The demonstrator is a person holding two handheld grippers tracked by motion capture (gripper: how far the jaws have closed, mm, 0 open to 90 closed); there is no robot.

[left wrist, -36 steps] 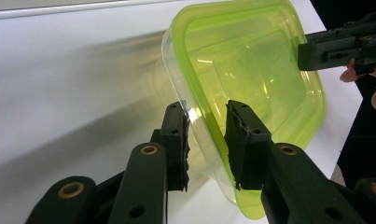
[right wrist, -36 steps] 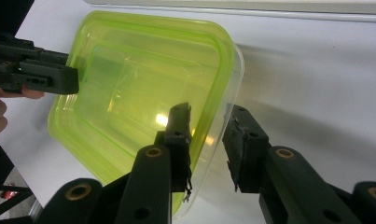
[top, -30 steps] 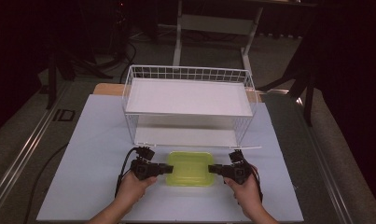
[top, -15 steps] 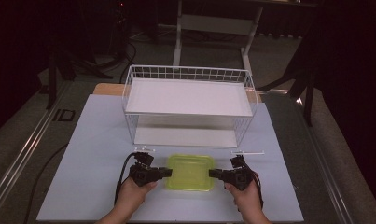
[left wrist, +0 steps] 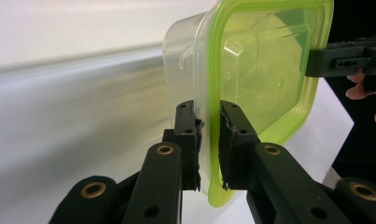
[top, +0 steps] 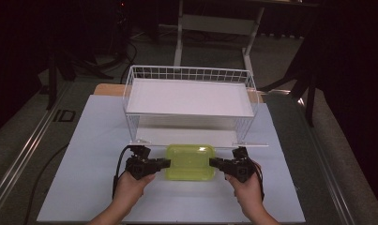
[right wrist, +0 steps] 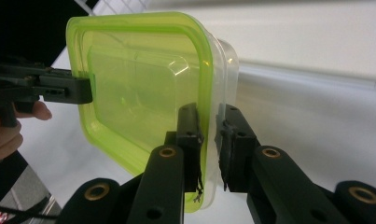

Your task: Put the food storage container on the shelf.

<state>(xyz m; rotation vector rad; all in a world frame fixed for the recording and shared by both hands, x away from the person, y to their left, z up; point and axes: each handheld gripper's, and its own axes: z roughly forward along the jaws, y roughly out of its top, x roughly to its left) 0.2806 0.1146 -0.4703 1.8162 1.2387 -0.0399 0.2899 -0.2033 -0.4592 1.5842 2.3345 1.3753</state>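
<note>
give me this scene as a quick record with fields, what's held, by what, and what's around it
held item: clear container with green lid
left gripper: shut on the lid's rim at the container's left end, jaws just closing
right gripper: shut on the rim at the right end, jaws just closing
beyond it: white wire rack with two shelves
surface: white sheet on the table

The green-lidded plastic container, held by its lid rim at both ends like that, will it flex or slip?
The container looks empty through its clear walls, so it is probably light. Each gripper, left and right, pinches only the thin lid rim, which may bend a little. The glossy plastic could slide between the pads if tilted.
</note>
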